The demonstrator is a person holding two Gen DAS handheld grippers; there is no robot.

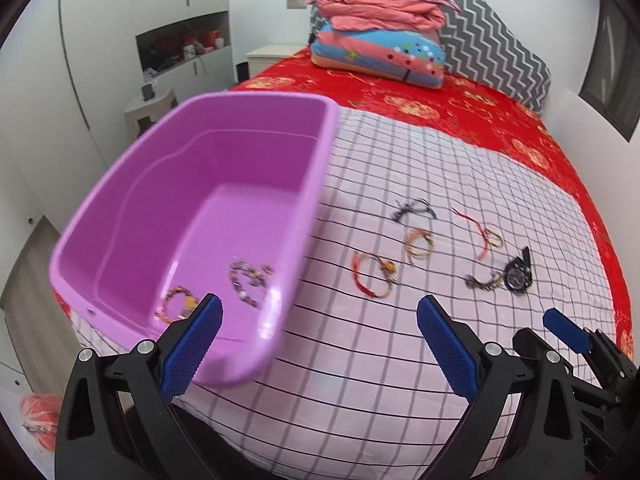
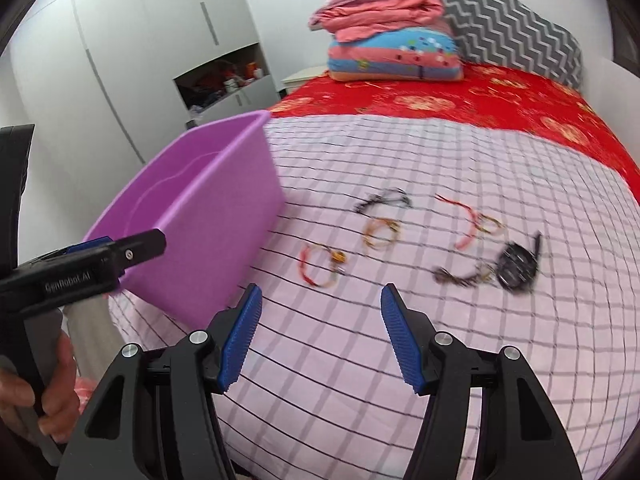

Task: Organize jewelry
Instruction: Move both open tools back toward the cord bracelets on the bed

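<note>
A purple tub (image 1: pixel 192 216) on the checked cloth (image 1: pixel 360 360) holds two bracelets (image 1: pixel 248 280). The left gripper (image 1: pixel 318 344) gapes wide, empty. Loose bracelets (image 2: pixel 324 264) and a watch (image 2: pixel 516 266) lie rightward beyond the right gripper (image 2: pixel 320 338), also apart and empty.

the tub (image 1: pixel 208 184) is plain lilac-purple. the cloth (image 1: pixel 360 360) under it is pale pink with a dark grid. the bedsheet (image 1: pixel 480 116) is red with gold medallions. the pillow (image 1: pixel 492 48) has grey-and-white zigzags. the gripper pads (image 2: pixel 240 344) are blue on black.
</note>
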